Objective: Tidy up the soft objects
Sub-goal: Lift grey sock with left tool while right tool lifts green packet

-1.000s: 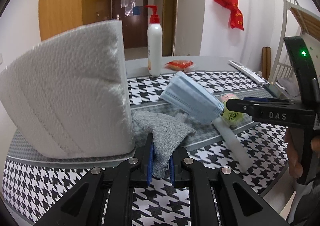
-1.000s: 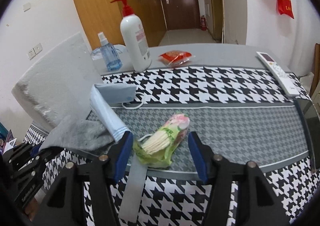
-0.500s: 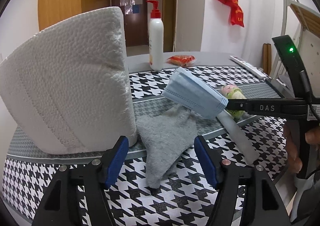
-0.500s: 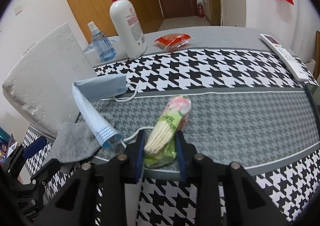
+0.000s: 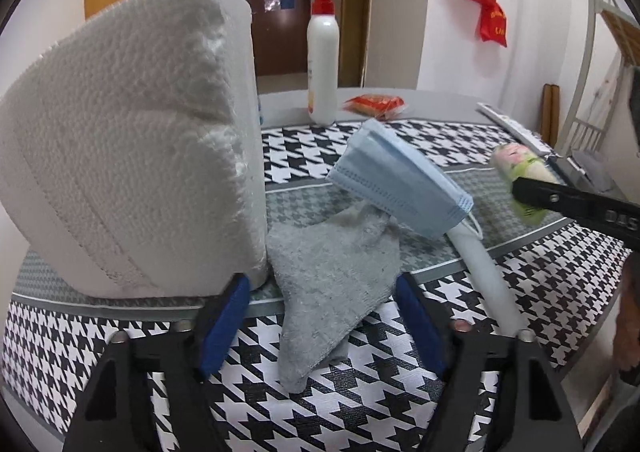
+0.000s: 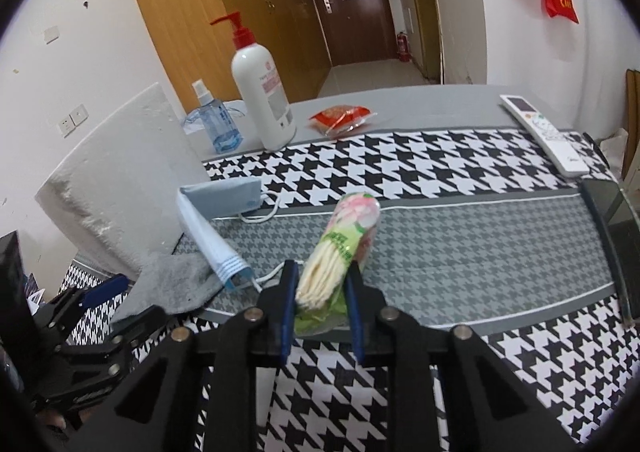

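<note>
A grey sock [image 5: 332, 284] lies on the houndstooth tablecloth, its tip between the open fingers of my left gripper [image 5: 320, 316], which does not hold it. A blue face mask [image 5: 396, 188] rests partly on the sock, next to a big white paper-towel pack [image 5: 132, 148]. My right gripper [image 6: 320, 304] is shut on a plastic-wrapped bundle of enoki mushrooms [image 6: 344, 248] and holds it raised off the table. The sock [image 6: 172, 284], the mask [image 6: 216, 212] and the left gripper [image 6: 100, 292] also show in the right wrist view.
A white pump bottle [image 6: 262, 100], a blue spray bottle [image 6: 214, 120] and a red snack packet [image 6: 344, 118] stand at the back. A white remote [image 6: 544, 132] and a dark phone [image 6: 612, 212] lie at the right. A pale flat strip [image 5: 484, 276] lies under the mask.
My left gripper opened and let go of the grey sock, then drew back a little. My right gripper closed on the mushroom bundle and lifted it.
</note>
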A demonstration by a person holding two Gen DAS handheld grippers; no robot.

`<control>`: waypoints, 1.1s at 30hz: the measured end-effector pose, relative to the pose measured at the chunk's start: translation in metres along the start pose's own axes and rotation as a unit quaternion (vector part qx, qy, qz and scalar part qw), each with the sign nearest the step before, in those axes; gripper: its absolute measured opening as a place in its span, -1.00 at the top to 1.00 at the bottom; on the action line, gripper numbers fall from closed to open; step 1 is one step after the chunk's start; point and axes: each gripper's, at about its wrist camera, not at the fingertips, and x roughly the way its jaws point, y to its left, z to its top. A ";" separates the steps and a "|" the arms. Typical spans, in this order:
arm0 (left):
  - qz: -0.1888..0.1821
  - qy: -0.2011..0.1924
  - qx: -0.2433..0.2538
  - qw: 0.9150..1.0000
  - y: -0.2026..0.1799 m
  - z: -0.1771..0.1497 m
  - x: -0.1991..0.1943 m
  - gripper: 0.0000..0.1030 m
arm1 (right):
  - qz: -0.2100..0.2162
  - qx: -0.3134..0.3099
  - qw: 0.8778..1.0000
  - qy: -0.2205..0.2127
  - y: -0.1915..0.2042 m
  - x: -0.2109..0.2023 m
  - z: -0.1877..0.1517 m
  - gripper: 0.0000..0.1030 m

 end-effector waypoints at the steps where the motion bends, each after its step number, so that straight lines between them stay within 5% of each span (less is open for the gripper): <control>1: 0.001 0.007 0.001 1.000 -0.001 0.000 0.003 -0.12 | 0.001 -0.002 1.000 0.000 0.000 -0.003 -0.001 0.48; 11: 0.006 0.040 -0.012 0.999 0.002 0.001 0.019 0.27 | 0.006 -0.005 1.000 -0.013 0.003 -0.015 -0.006 0.48; 17: -0.023 0.039 -0.011 0.999 0.002 0.002 0.020 0.71 | 0.003 0.000 1.000 -0.021 0.004 -0.020 -0.007 0.48; 33: -0.028 -0.075 0.013 0.997 0.005 0.024 -0.048 0.74 | 0.007 -0.027 0.998 -0.062 0.027 -0.054 -0.004 0.48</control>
